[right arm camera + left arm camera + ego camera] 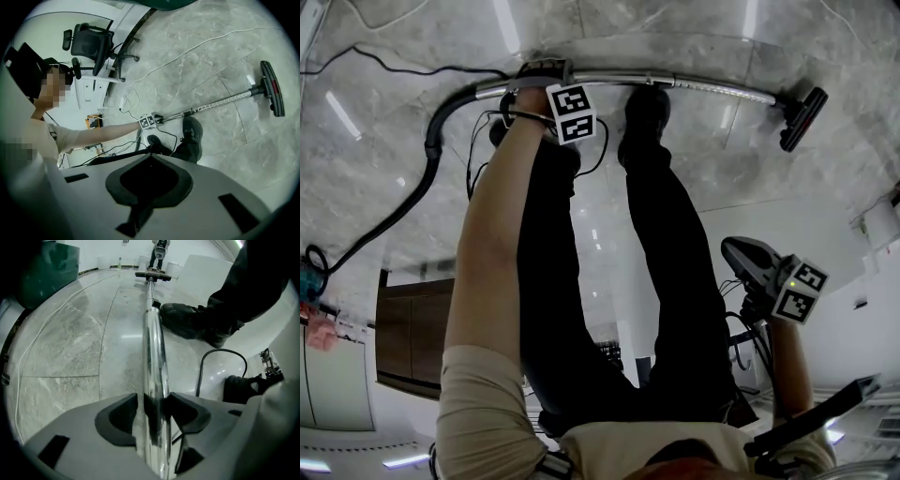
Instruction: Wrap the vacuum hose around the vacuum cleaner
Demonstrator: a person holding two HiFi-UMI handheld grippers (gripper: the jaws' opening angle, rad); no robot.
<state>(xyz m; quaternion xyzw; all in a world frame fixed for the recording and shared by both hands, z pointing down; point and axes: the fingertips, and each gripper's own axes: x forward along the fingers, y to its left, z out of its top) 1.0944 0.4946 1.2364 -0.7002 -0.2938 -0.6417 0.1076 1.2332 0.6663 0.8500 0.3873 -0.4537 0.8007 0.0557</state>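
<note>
Head view and two gripper views of one person standing on a grey marble-patterned tile floor [394,56].

- **Vacuum parts:** One long chrome vacuum wand [703,84] lies flat on the floor, crosswise just ahead of the person's two black shoes [191,136]. At one end it carries one black floor nozzle [802,114]. At the other end a curved black handle leads into one black ribbed vacuum hose [411,195].
- **Hose:** It lies loose on the floor, sweeping from the handle away to the person's left as far as the left edge of the head view. It is not wound round anything.
- **Grippers:** There are two, each bearing one marker cube.
  - The left gripper [152,411] points steeply down at the wand's handle end. Its jaws are spread with the chrome tube running between them. The right-hand pad lies against the tube, and a sliver of floor shows between the tube and the other pad.
  - The right gripper [149,185] is held up at the person's right side, well apart from the wand. Its jaws are closed together with nothing between them.
- **Background:** One black office chair [96,40] stands beyond the person in the right gripper view.
</note>
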